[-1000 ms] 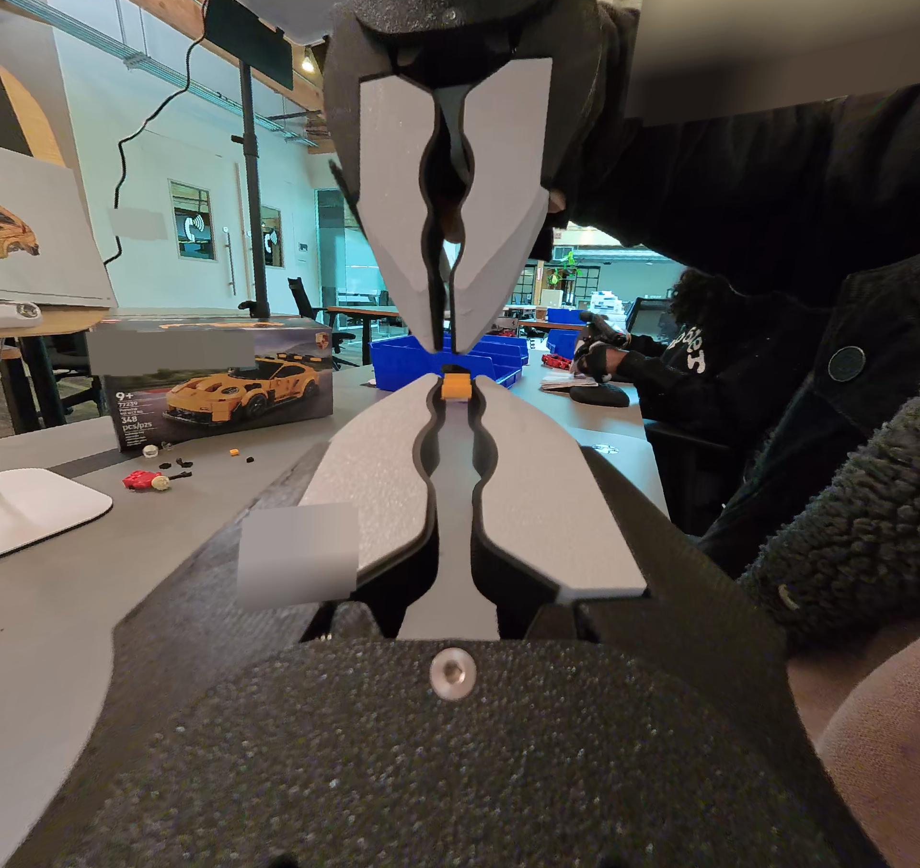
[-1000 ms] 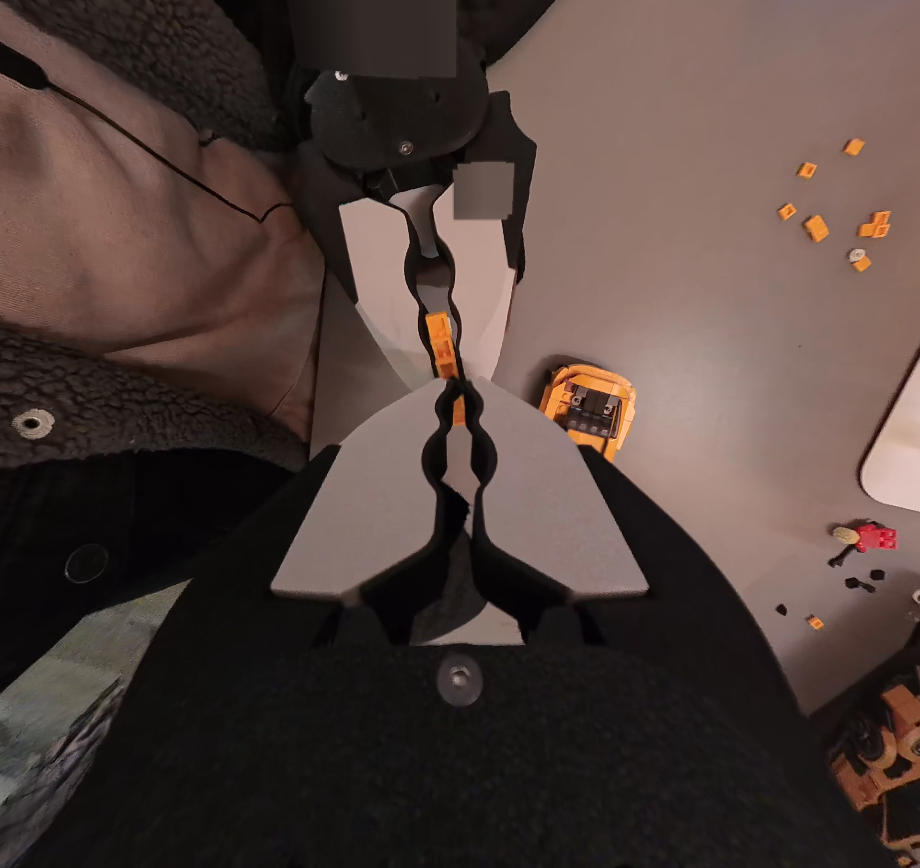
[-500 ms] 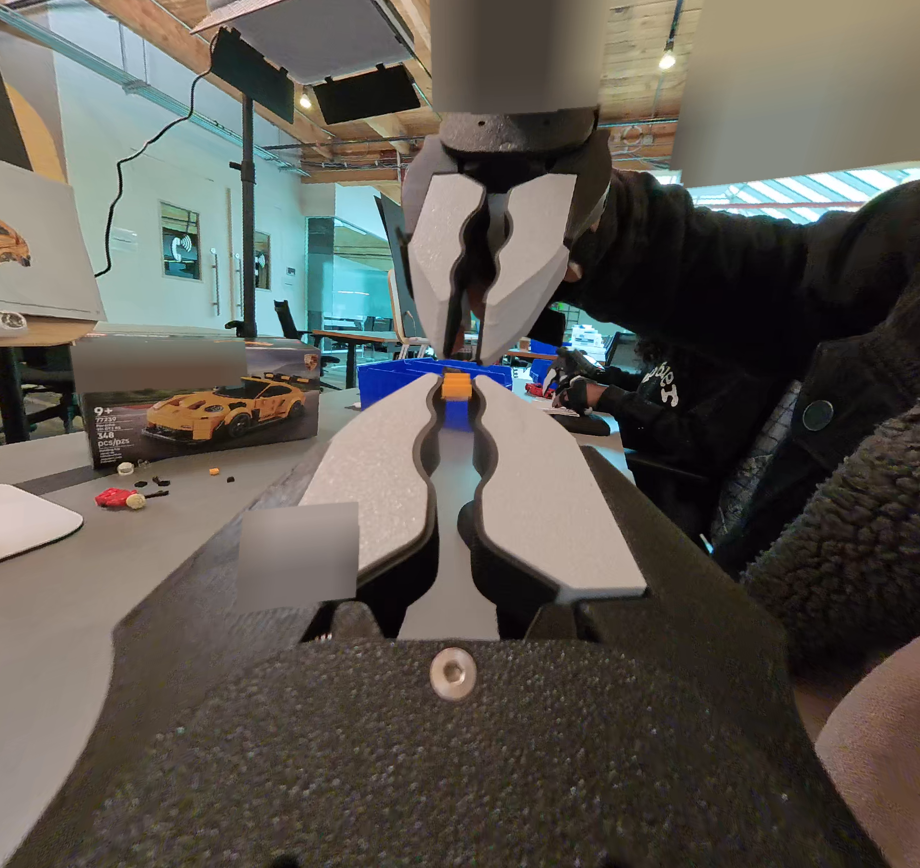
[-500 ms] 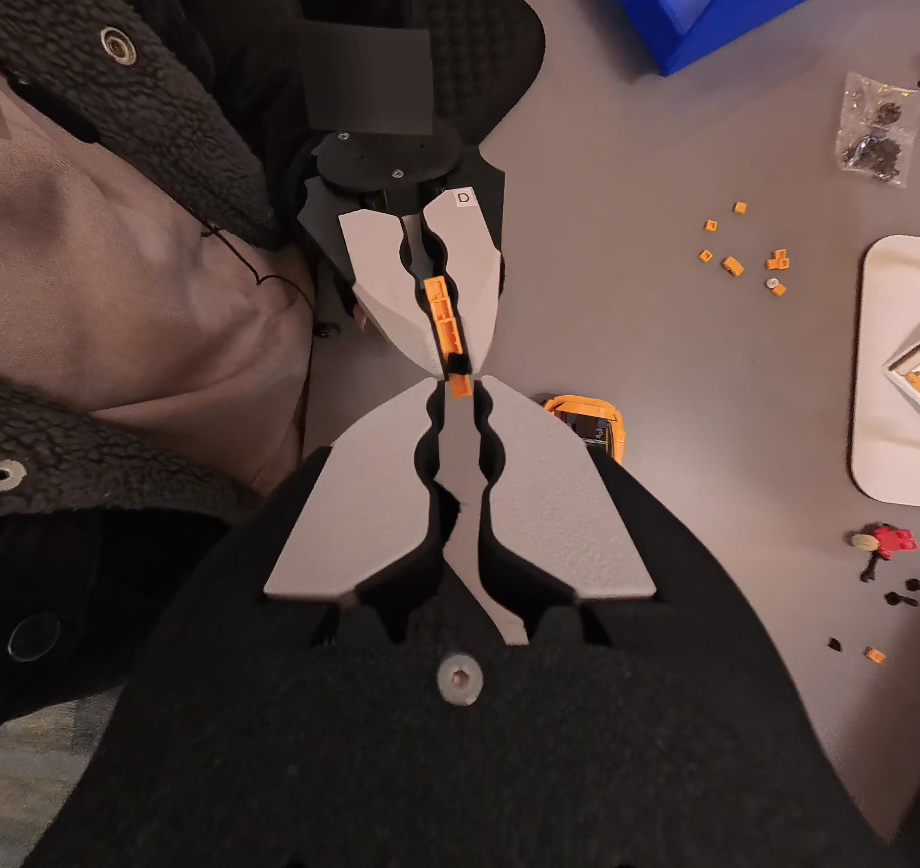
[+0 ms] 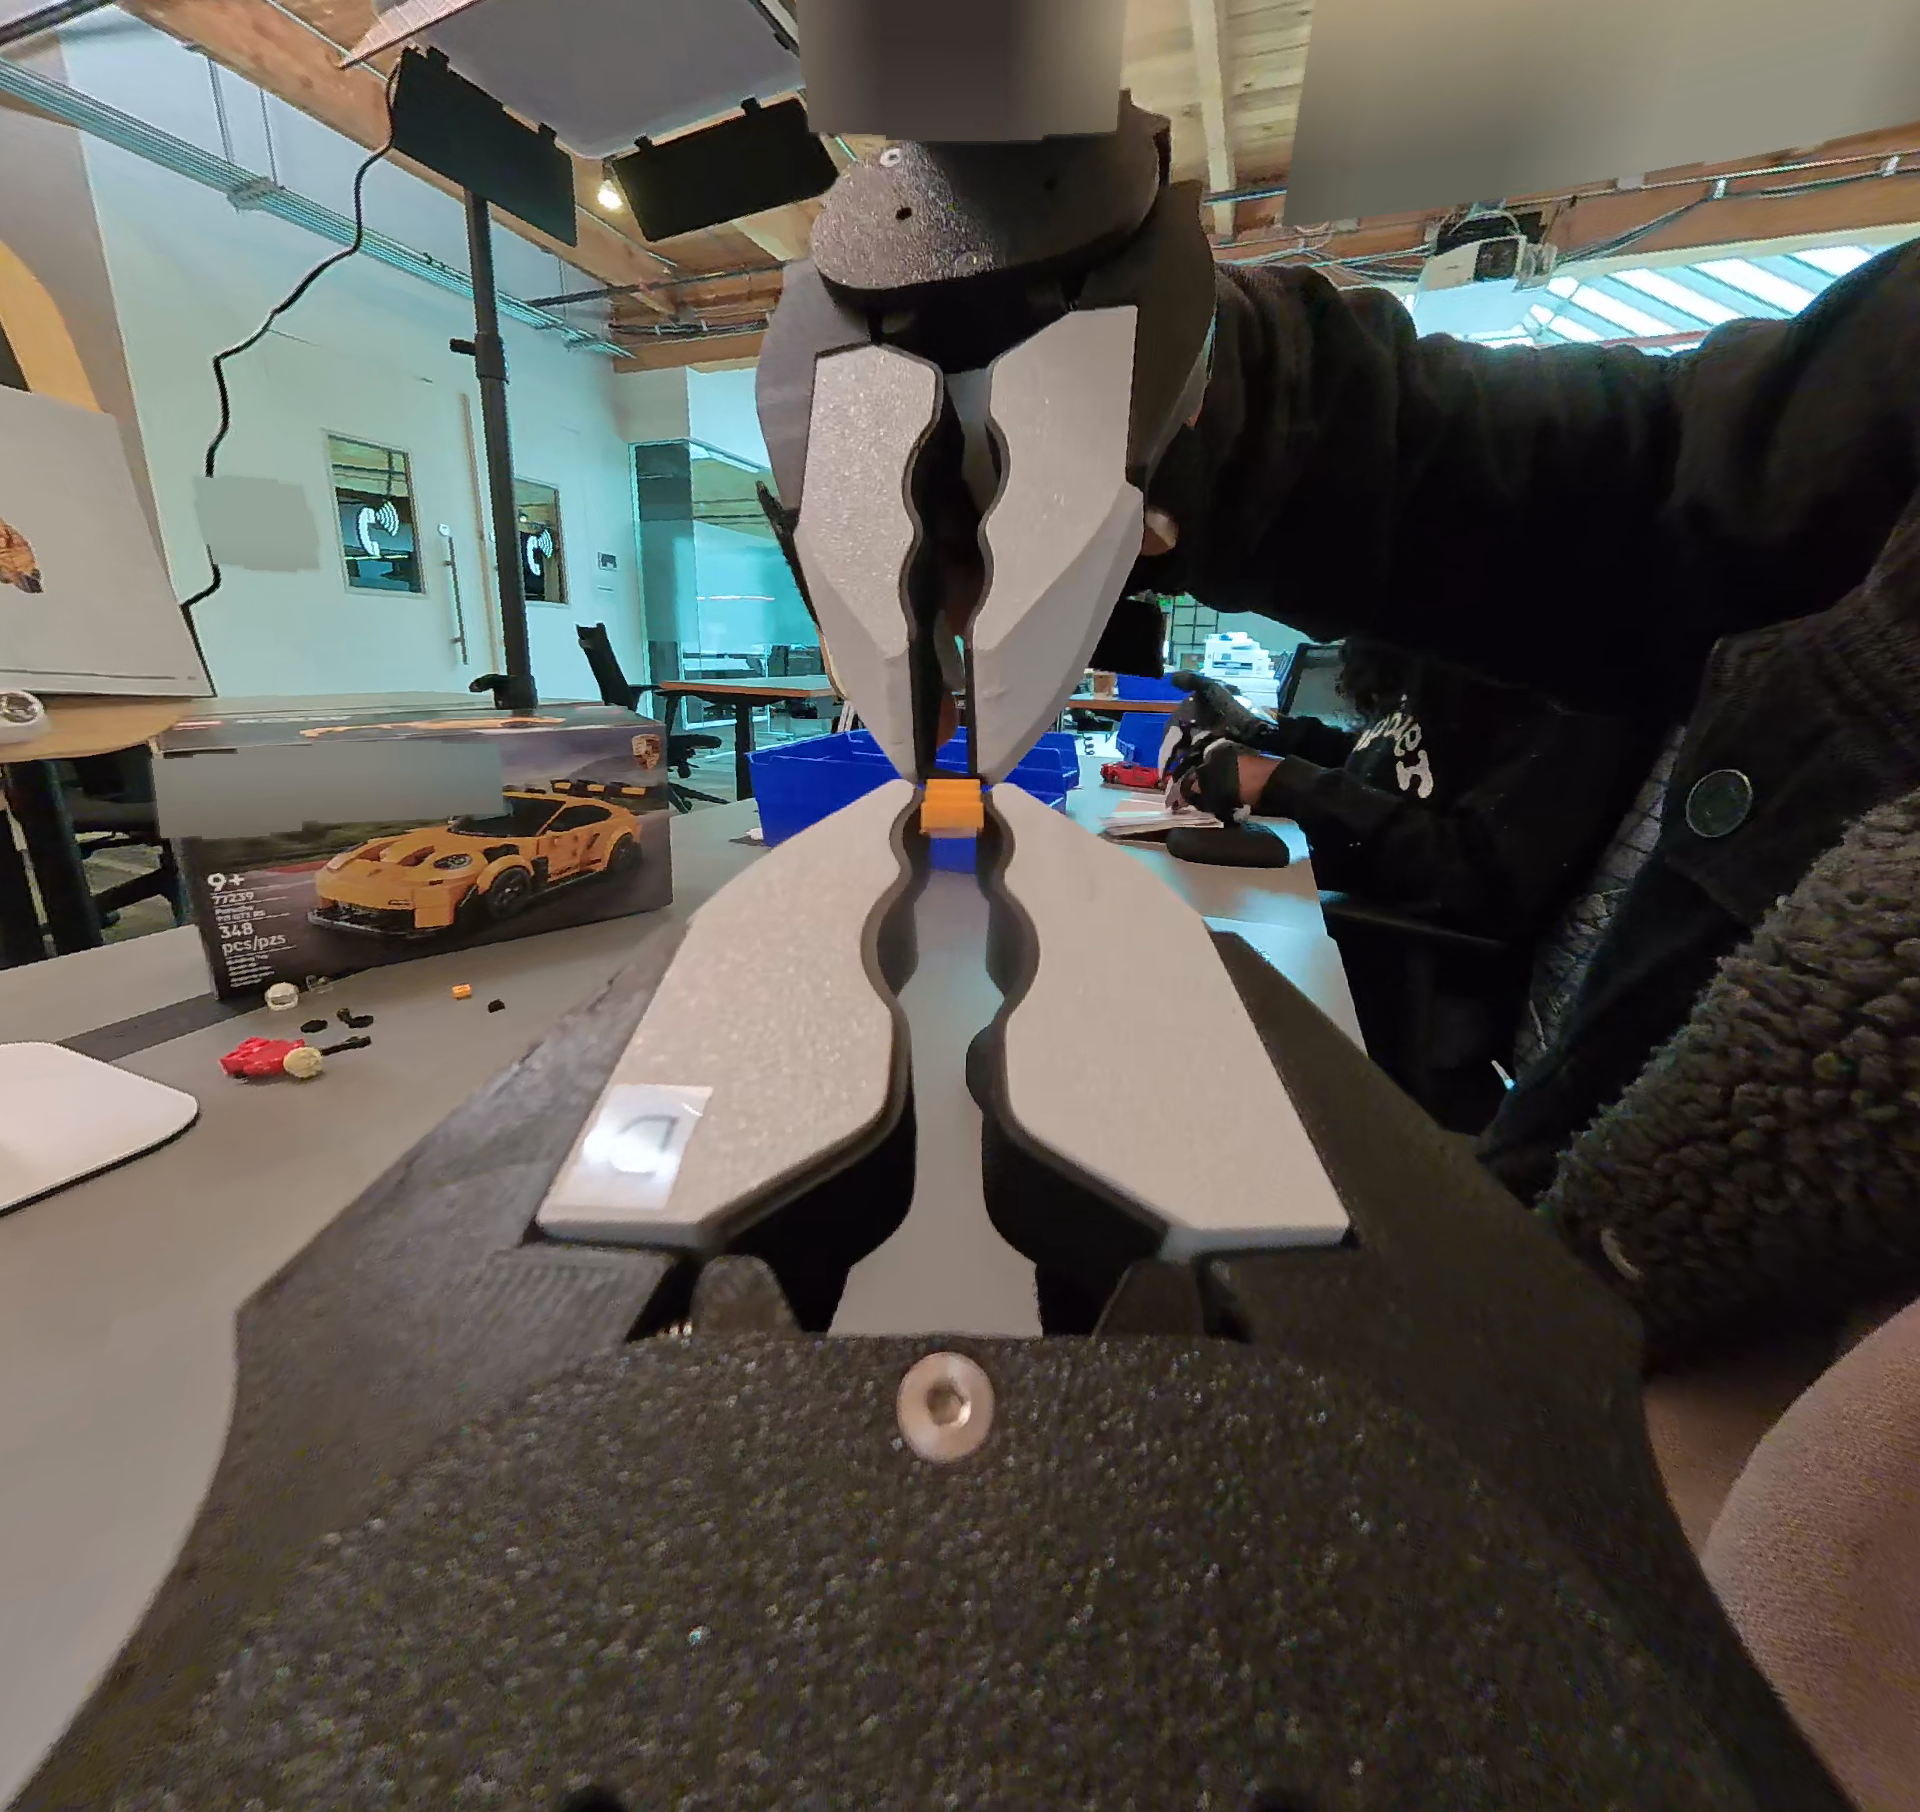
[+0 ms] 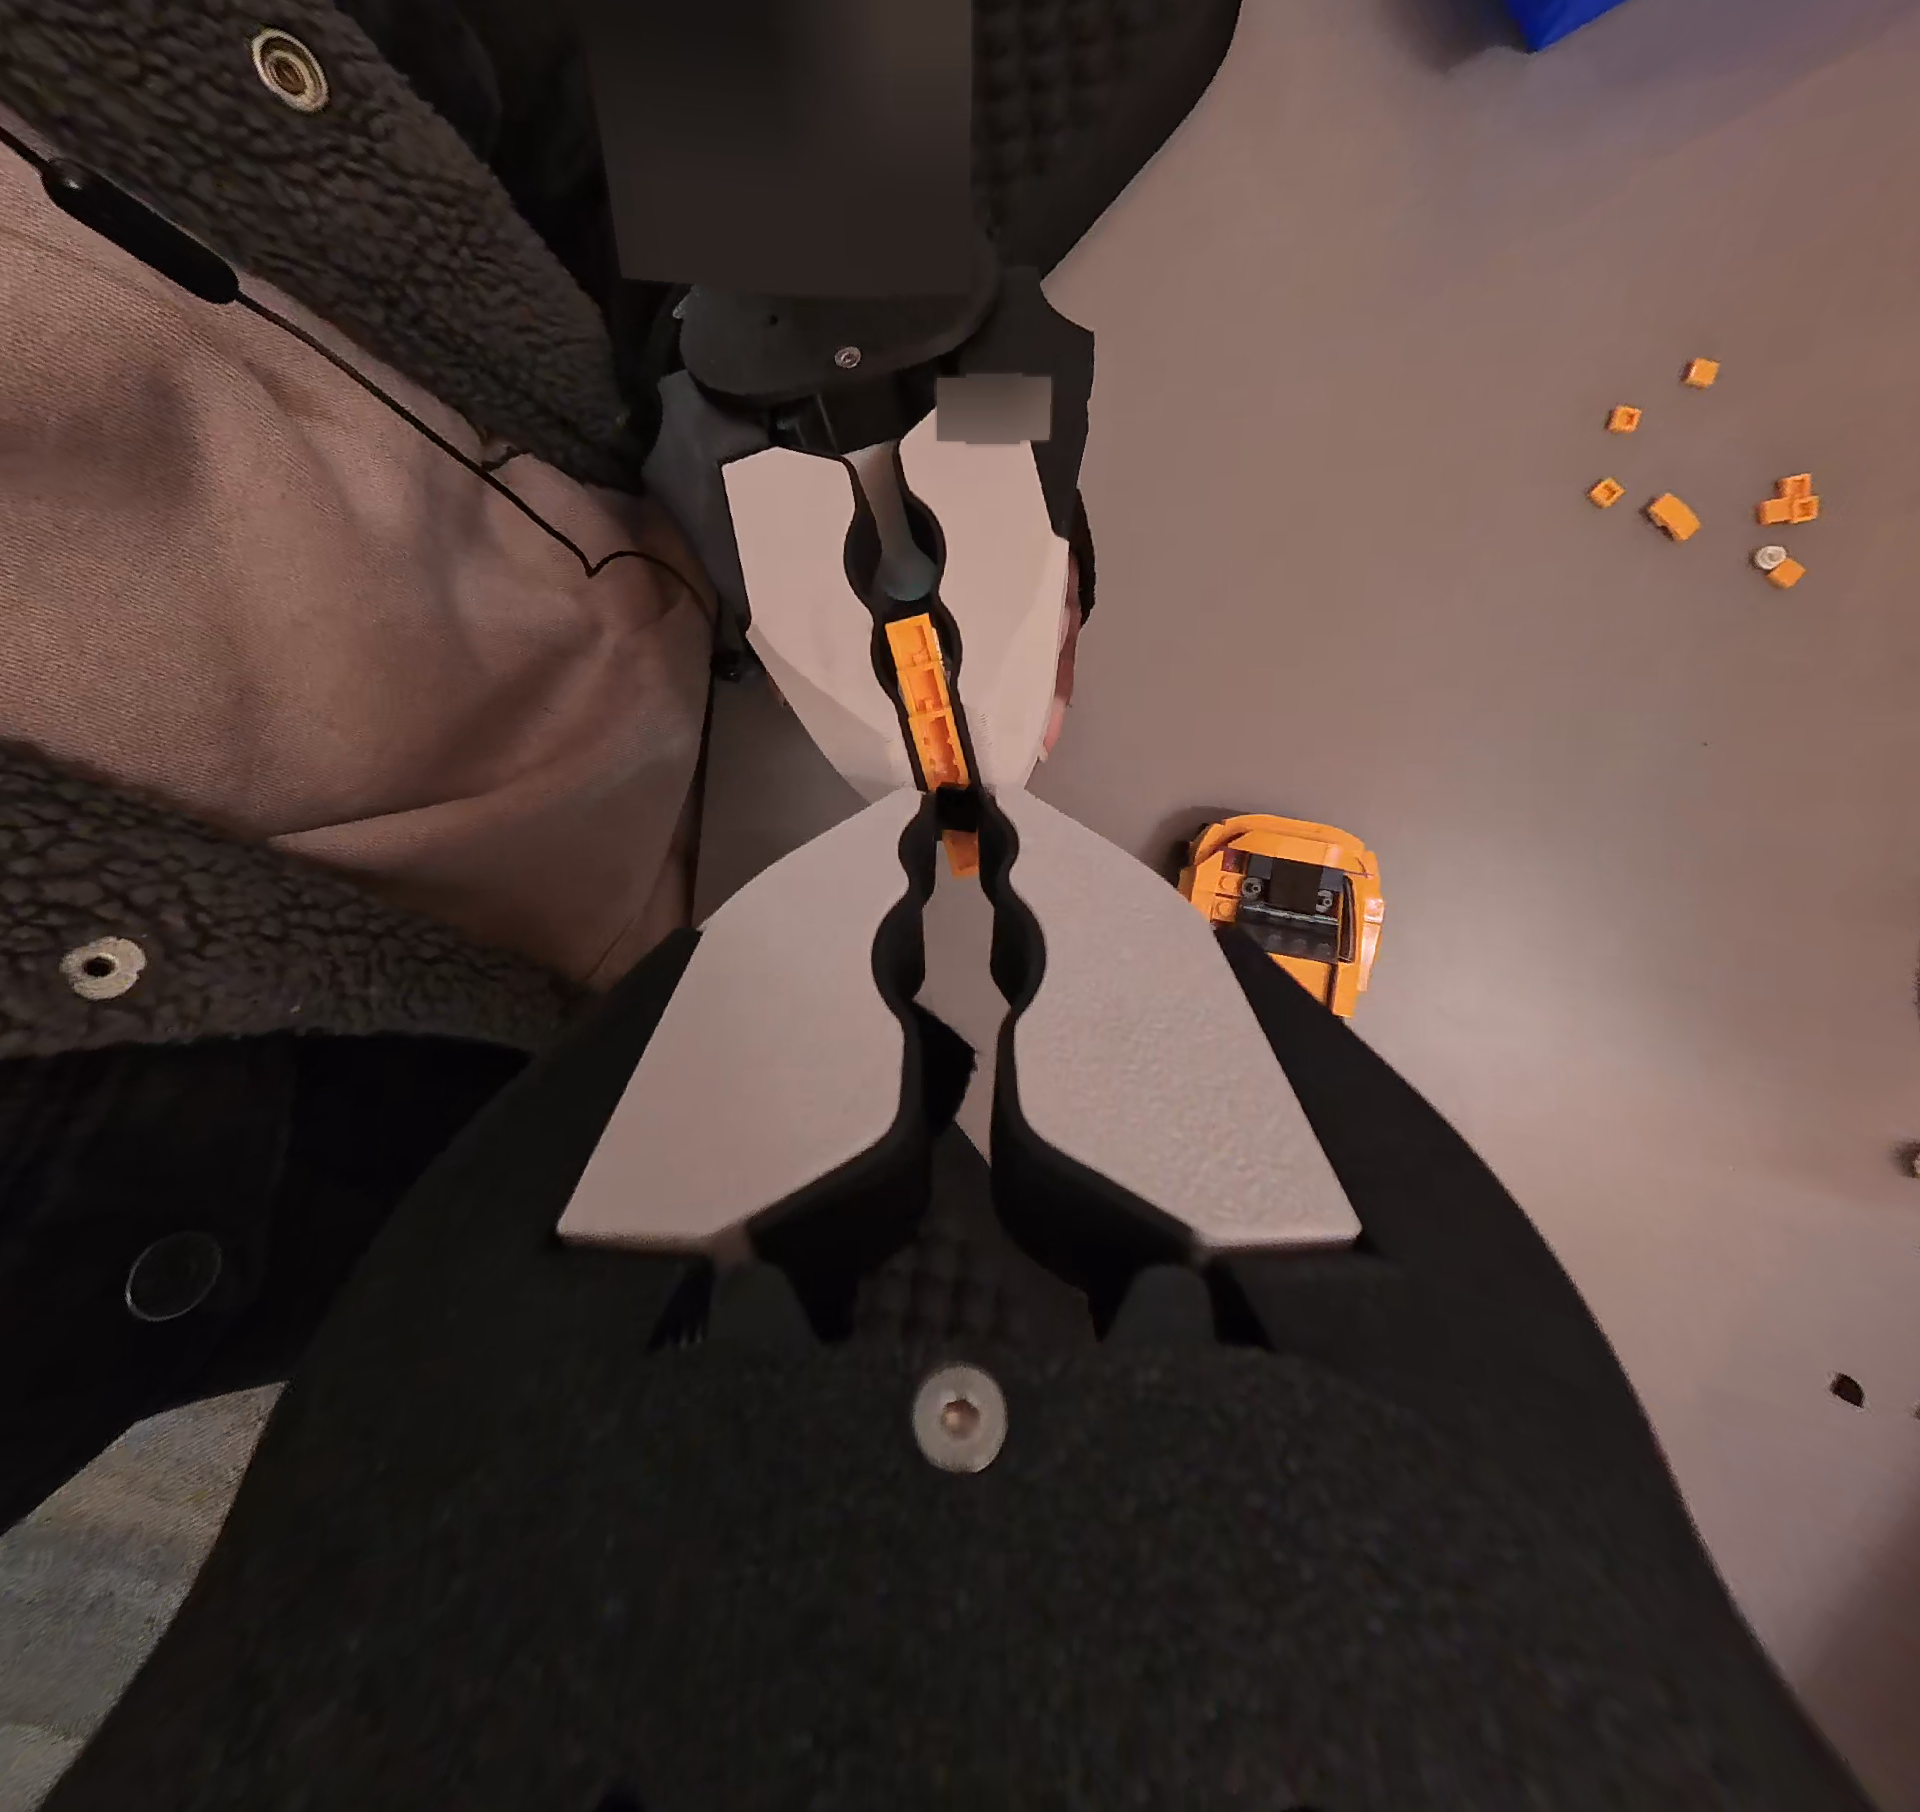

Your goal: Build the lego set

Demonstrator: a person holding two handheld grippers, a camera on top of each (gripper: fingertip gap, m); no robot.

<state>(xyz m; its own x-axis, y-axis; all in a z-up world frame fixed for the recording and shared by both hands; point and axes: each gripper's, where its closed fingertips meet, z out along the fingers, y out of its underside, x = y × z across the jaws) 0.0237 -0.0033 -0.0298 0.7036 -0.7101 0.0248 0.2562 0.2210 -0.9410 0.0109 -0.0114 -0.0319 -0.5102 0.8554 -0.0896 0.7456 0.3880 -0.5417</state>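
My left gripper (image 5: 951, 812) is shut on an orange brick strip (image 5: 951, 804), seen end-on between its tips. In the right wrist view the left gripper reaches in from above with the strip (image 6: 928, 702) lying lengthwise between its fingers. A small black piece (image 6: 954, 812) sits at the strip's near end, with an orange bit (image 6: 961, 853) beyond it. My right gripper (image 6: 954, 817) meets the left one tip to tip, and its pads close on that black-tipped end. In the left wrist view the right gripper (image 5: 942, 765) comes down from above onto the strip.
A partly built orange toy car (image 6: 1288, 905) lies on the grey table (image 6: 1455, 723) just right of my tips. Several loose orange pieces (image 6: 1673, 515) lie farther right. A blue bin (image 5: 821, 786), a toy car box (image 5: 416, 848), a red piece (image 5: 260, 1056) and a white pad (image 5: 73, 1118) are on the table. The grippers are tip to tip, or close to it.
Half a second ago my right gripper had opened and backed off from the strip. It has come back tip to tip and closed on the black-tipped end. The left grip is unchanged.
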